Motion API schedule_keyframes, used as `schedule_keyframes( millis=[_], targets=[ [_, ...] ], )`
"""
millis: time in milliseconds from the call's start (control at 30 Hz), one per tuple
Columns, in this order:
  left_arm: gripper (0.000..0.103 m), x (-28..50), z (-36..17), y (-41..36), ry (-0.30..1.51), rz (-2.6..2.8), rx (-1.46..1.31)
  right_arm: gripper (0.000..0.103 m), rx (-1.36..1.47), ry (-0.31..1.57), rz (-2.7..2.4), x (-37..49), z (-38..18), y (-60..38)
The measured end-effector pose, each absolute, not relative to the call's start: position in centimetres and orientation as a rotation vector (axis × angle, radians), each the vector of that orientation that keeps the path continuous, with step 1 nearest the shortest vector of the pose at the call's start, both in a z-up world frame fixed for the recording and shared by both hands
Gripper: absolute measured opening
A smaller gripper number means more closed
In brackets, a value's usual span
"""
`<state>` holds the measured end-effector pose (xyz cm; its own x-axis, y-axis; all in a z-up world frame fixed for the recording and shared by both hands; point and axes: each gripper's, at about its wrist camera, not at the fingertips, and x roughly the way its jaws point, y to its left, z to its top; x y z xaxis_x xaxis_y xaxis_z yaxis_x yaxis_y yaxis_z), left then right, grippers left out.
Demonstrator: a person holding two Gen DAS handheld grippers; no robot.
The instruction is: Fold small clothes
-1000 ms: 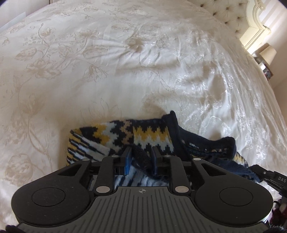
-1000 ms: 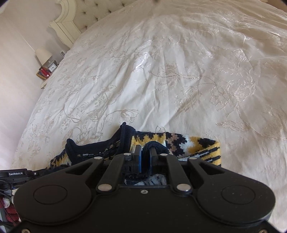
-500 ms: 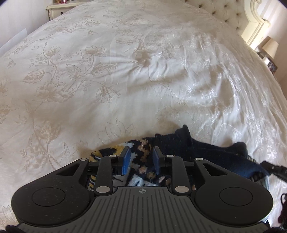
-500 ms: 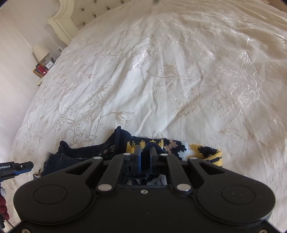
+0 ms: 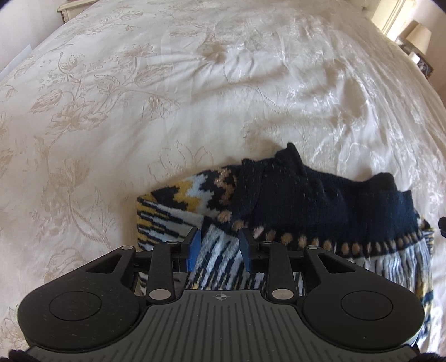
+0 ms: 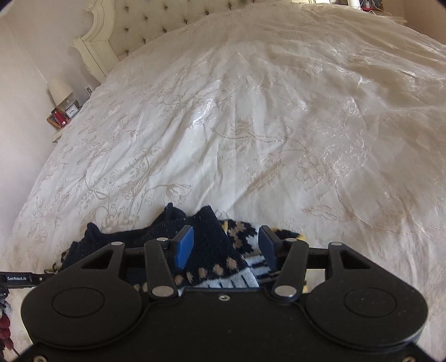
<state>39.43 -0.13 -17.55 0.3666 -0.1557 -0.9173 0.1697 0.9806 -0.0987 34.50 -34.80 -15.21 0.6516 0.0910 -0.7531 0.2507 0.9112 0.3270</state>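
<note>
A small knitted sweater (image 5: 306,200), navy with yellow, white and tan patterns, lies folded on the cream bedspread (image 5: 139,111). Its navy part is turned over the patterned part. My left gripper (image 5: 219,245) points steeply down over the sweater's near left part. Its jaws are opening, and striped knit lies below the gap, with the blue pads (image 5: 193,246) not pressing it. In the right wrist view my right gripper (image 6: 225,245) is opening wide over the same sweater (image 6: 125,239). A navy fold with tan dots lies loose between its pads (image 6: 184,246).
The floral bedspread (image 6: 251,139) stretches far ahead of both grippers. A tufted headboard (image 6: 156,25) and a nightstand with a lamp (image 6: 60,89) and a clock stand at the far left. The left gripper's side shows at the left edge (image 6: 16,278).
The right gripper was shut on a navy fold and has let it go, its jaws now wide. The left jaws have widened too. The sweater has settled flat on the bed.
</note>
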Motion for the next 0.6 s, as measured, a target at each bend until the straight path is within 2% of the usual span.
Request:
schedule_keyframes(
  millis=[600],
  targets=[
    [0.034, 30.4, -18.7, 4.0, 1.212, -0.332, 0.092, 0.061, 0.404, 1.026, -0.011, 24.8, -17.9, -34.2]
  ],
)
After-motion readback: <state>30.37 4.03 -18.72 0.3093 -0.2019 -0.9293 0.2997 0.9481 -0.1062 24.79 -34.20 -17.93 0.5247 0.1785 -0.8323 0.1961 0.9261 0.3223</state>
